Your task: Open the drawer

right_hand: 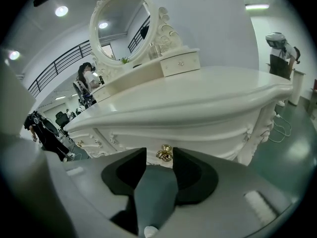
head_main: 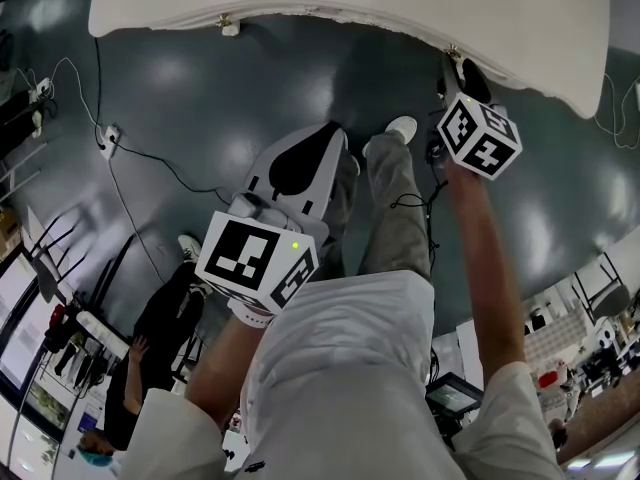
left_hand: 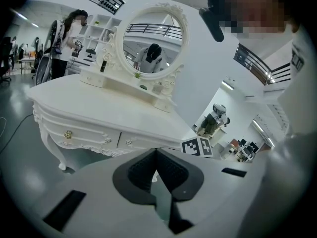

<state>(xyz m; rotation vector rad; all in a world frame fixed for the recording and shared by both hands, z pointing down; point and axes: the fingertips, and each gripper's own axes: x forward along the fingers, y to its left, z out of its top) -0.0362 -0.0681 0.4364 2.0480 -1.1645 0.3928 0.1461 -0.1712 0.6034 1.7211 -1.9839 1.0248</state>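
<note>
Grip small gold knob [right_hand: 164, 153] mid-frame on stiff white carved drawer [right_hand: 208, 135], prob. slippery. Right gripper [right_hand: 159, 155] wide round it; left gripper [left_hand: 156, 153] closed, empty.

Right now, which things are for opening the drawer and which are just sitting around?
For the job: right hand-held gripper, open, lined up on the gold knob; drawer front.
Just there: left hand-held gripper, shut, empty; mirror; power strip on the floor.

Cream-white dressing table [right_hand: 198, 95], gold drawer knob [right_hand: 164, 153], black-and-white marker cube [head_main: 258, 261], dark grey floor [head_main: 250, 88]
</note>
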